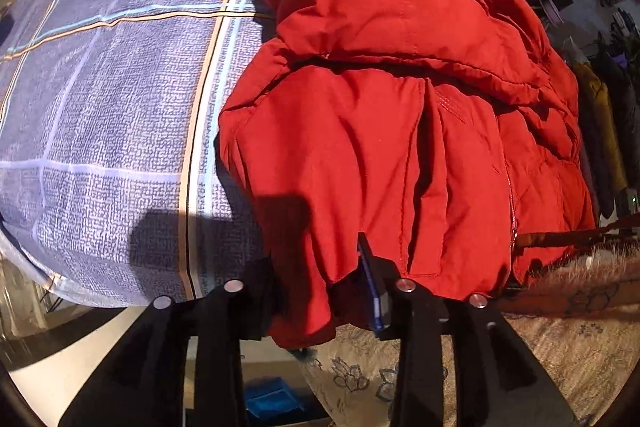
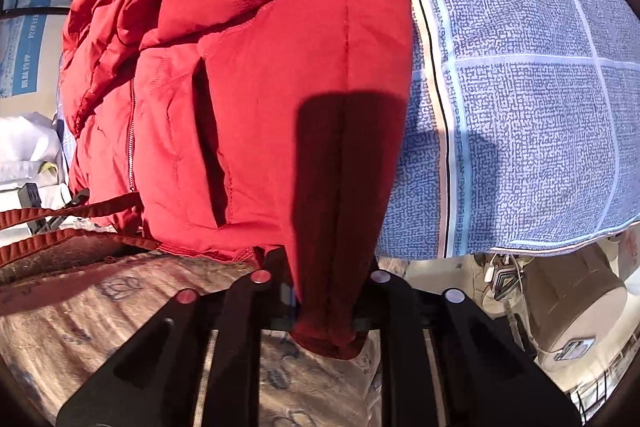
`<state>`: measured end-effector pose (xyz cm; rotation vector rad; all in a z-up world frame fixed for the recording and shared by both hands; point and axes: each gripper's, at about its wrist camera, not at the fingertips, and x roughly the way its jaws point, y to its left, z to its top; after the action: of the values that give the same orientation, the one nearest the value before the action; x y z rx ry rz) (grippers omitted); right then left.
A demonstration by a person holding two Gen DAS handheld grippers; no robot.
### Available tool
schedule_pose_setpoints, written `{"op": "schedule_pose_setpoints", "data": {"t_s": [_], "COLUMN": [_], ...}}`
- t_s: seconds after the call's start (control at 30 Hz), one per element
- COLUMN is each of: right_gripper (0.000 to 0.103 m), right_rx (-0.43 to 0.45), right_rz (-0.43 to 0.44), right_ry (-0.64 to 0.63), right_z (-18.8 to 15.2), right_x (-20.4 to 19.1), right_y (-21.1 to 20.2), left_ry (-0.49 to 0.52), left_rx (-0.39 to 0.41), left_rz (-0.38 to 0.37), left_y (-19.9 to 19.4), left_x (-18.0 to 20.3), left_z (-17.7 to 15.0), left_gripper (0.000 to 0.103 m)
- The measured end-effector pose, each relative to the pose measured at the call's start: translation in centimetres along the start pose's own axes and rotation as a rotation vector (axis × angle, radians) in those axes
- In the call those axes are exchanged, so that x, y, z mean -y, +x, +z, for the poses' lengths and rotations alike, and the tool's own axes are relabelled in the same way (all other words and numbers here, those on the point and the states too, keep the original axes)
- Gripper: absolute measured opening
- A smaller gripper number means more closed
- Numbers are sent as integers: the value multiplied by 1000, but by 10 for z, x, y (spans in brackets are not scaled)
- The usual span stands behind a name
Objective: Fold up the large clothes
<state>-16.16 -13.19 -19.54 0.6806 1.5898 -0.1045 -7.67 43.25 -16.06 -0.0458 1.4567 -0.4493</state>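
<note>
A puffy red jacket (image 1: 380,115) lies bunched on a bed, one part folded over another, its zip running down the right side. In the left wrist view, my left gripper (image 1: 316,307) is shut on the jacket's near hem, and cloth fills the gap between the black finger and the blue pad (image 1: 372,295). The right wrist view shows the same red jacket (image 2: 248,75) with a pocket slit. My right gripper (image 2: 324,315) pinches a hanging fold of its lower edge, which droops past the jaws. A shadow falls on that fold.
The blue checked bedsheet (image 1: 112,115) (image 2: 532,131) covers the bed beside the jacket. A beige flower-print blanket (image 1: 560,347) (image 2: 80,327) lies at the near edge. A fur trim (image 1: 592,263) and red drawstrings (image 2: 60,223) trail off. Dark clothes (image 1: 600,131) hang at right. A beige round appliance (image 2: 572,307) stands below.
</note>
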Motion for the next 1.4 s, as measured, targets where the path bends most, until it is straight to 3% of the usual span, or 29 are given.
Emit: {"op": "schedule_pose_setpoints", "data": {"t_s": [0.03, 0.1, 0.2, 0.33, 0.4, 0.47, 0.53, 0.57, 0.63, 0.7, 0.83, 0.93, 1.13, 1.23, 1.4], "right_gripper": [31, 39, 65, 66, 66, 60, 39, 34, 21, 17, 16, 15, 14, 14, 14], "right_rx": [0, 6, 33, 1, -13, -26, -44, -43, -38, -28, -5, 28, 118, 186, 301], "right_rz": [-22, -35, -53, 24, 34, 31, 39, 41, 47, 40, 43, 79, 210, 242, 278], "right_ry": [1, -12, 3, 109, 91, 52, 31, 29, 24, 2, -23, -34, -19, -27, -46], "right_z": [1, 3, 3, -5, -11, -12, -13, -12, -13, -13, -12, -6, 12, 26, 63], "right_x": [-2, -10, -2, 38, 40, 37, 34, 31, 21, 12, -4, -9, -21, -28, -36], "right_y": [1, 2, -2, -1, 2, 5, 8, 9, 13, 10, 2, -14, -48, -69, -112], "left_ry": [-28, -82, -119, -119, -103, -118, -132, -130, -111, -85, -58, -46, -41, -32, 12], "left_rx": [8, 43, 49, -6, -24, -25, -30, -32, -38, -41, -29, 7, 116, 158, 238], "left_rz": [-5, -24, 0, -20, -11, -10, -28, -34, -48, -50, -54, -66, -116, -126, -136], "left_y": [-2, -8, -9, 8, 18, 24, 29, 30, 30, 31, 21, 14, -25, -49, -77], "left_x": [-4, -14, -32, -45, -37, -30, -26, -24, -19, -8, -1, -1, 10, 37, 47], "left_z": [-3, -7, -9, -13, -14, -15, -15, -14, -13, -9, -2, 15, 45, 52, 92], "left_gripper": [54, 70, 78, 78, 78, 78, 75, 73, 61, 51, 34, 30, 26, 26, 26]}}
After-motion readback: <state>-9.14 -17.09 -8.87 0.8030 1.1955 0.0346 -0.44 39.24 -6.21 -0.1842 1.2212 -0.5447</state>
